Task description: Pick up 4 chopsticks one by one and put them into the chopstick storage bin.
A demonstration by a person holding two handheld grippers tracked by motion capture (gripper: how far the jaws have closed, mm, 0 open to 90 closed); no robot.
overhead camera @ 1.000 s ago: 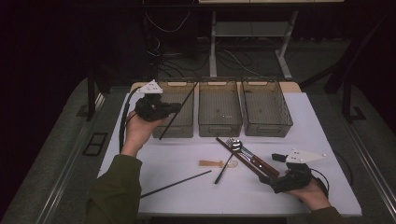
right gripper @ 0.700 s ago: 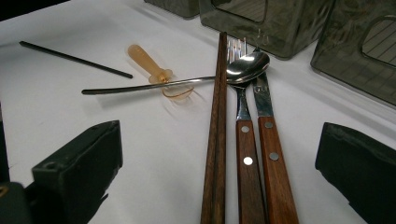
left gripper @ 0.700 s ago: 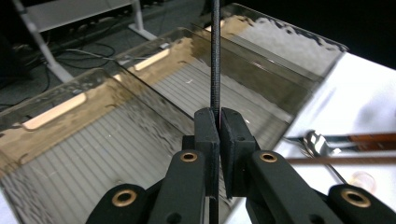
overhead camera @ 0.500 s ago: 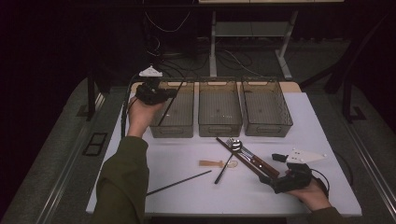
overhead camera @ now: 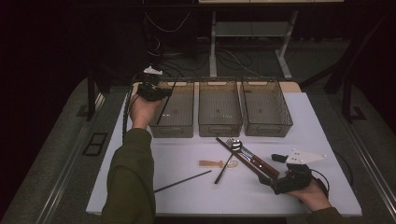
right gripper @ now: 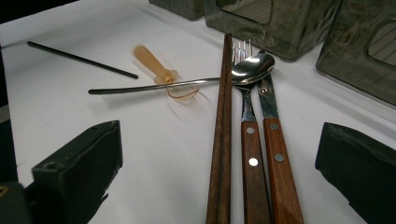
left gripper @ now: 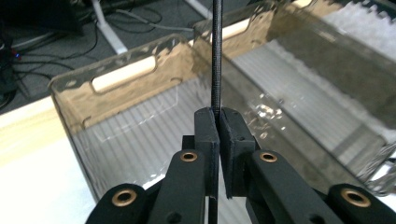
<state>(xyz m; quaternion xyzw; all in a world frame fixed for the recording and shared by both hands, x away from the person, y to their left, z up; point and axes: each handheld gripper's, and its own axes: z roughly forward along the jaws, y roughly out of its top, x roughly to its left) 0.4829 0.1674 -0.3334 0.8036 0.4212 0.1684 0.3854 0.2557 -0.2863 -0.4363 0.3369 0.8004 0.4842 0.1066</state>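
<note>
Carried toward 11 o'clock since the earlier frame, the black chopstick [overhead camera: 165, 103] now slants down into the left bin [overhead camera: 173, 125].

Left gripper [overhead camera: 161, 93] pinches it between closed jaws over that bin's far rim. Right gripper [overhead camera: 276, 171], at 4 o'clock on the table [overhead camera: 187, 193], holds nothing, jaws wide, facing the wooden chopsticks [right gripper: 223, 140], spoon [right gripper: 250, 70] and fork [right gripper: 239, 47].

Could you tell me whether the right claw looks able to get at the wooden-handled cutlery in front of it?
Probably yes: the right claw stands open with the wooden-handled cutlery lying between its jaws, nothing in the way.
</note>
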